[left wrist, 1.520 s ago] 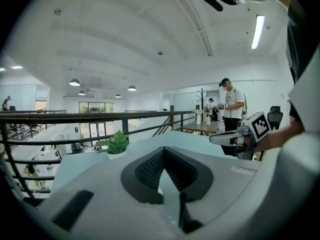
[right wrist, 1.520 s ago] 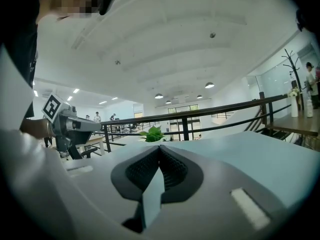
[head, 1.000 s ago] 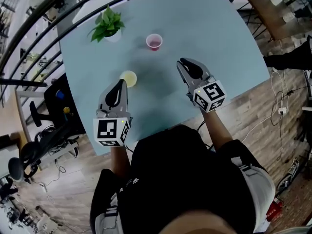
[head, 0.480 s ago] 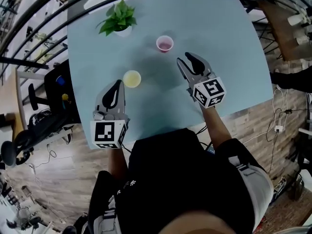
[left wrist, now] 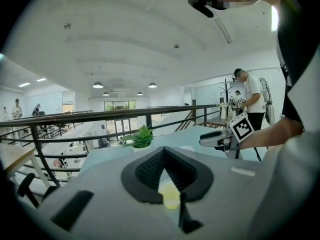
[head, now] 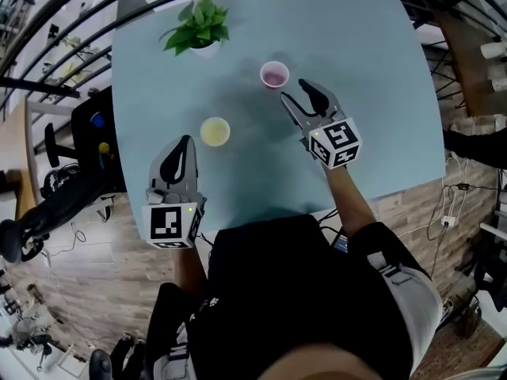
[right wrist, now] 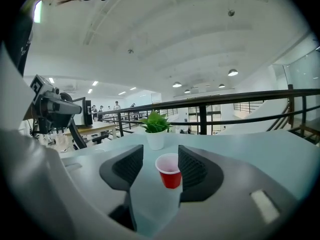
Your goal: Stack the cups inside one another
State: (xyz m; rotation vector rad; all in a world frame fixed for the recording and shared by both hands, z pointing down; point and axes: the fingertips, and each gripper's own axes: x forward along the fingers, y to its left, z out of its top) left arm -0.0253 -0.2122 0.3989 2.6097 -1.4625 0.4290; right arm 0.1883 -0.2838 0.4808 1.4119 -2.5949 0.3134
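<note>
Your right gripper [head: 299, 95], jaws just opened and holding nothing, pointed at the upright red cup [head: 274, 74] just beyond its tips, nearer than to your closed left gripper [head: 182, 145], which faced the yellow cup [head: 215, 131].

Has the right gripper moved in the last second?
Yes, right gripper neared the red cup; its fingers have just been opening, cup not yet between them.

This looks like an open-plan office on a mezzanine. Beyond the pale blue table [head: 380, 93] runs a black railing [left wrist: 75, 118]. An office chair [head: 20, 240] stands to its left, cables [head: 455, 204] trail right, and round ceiling lamps [left wrist: 98, 85] hang overhead.
</note>
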